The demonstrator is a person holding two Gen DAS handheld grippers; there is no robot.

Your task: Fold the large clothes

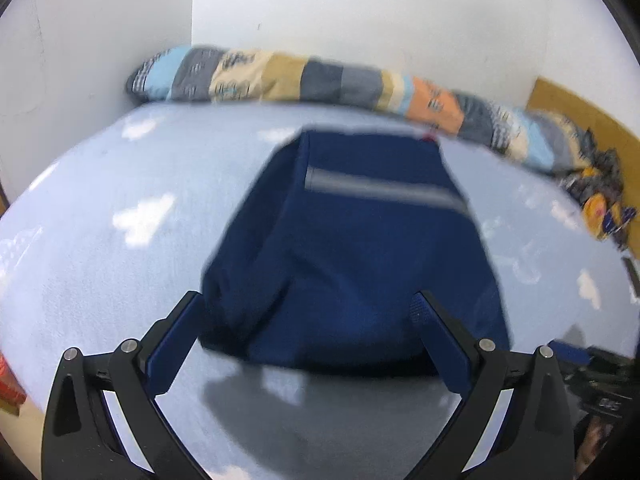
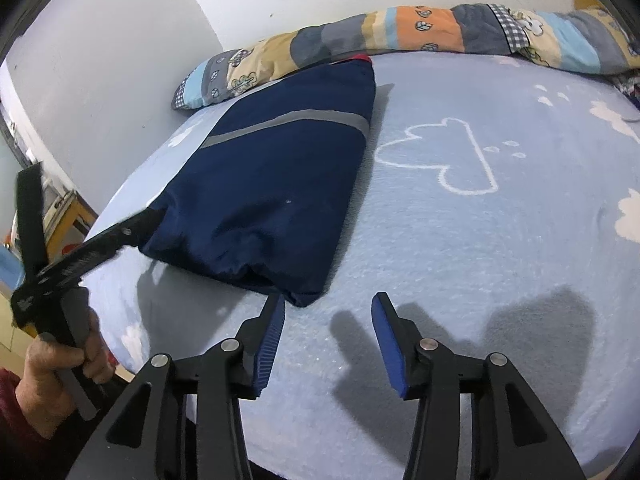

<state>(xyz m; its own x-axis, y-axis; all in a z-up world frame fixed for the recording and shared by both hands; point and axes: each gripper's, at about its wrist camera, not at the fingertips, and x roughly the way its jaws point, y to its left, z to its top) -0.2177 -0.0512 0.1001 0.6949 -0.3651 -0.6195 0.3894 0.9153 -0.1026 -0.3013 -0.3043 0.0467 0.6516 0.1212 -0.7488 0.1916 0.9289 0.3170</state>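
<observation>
2 tongs work the near end of a bed (image 2: 500, 240). The right tongs (image 2: 328, 320) stand apart with nothing between the pads, the left pad just beside the near right corner of a folded navy garment (image 2: 272, 184); whether it touches the cloth cannot be told. The left tongs (image 1: 308, 308) are also apart, straddling the garment's near left edge in their own view, with cloth lying between the pads but not visibly pinched. From the right view they reach in from the left, held by a hand (image 2: 60, 368) in a dark red sleeve, the tip at the garment's left corner.

The garment already lies as a long packet, so the step in hand looks like the next fold, near end carried toward the far end. To do it well, each pair of tongs should close on all layers at its corner, deep enough that the slick cloth does not slip out. Both corners should lift evenly and land square on the far edge.

The garment seems a smooth, thick work jacket, puffed and rounded at the near fold, with 1 grey reflective stripe (image 2: 288, 122) across it and a red bit at the far end. The bed sheet is pale blue, napped and soft, printed with white clouds. Farthest off, a patchwork quilt (image 2: 440, 32) lies rolled along the white wall (image 2: 120, 40).
</observation>
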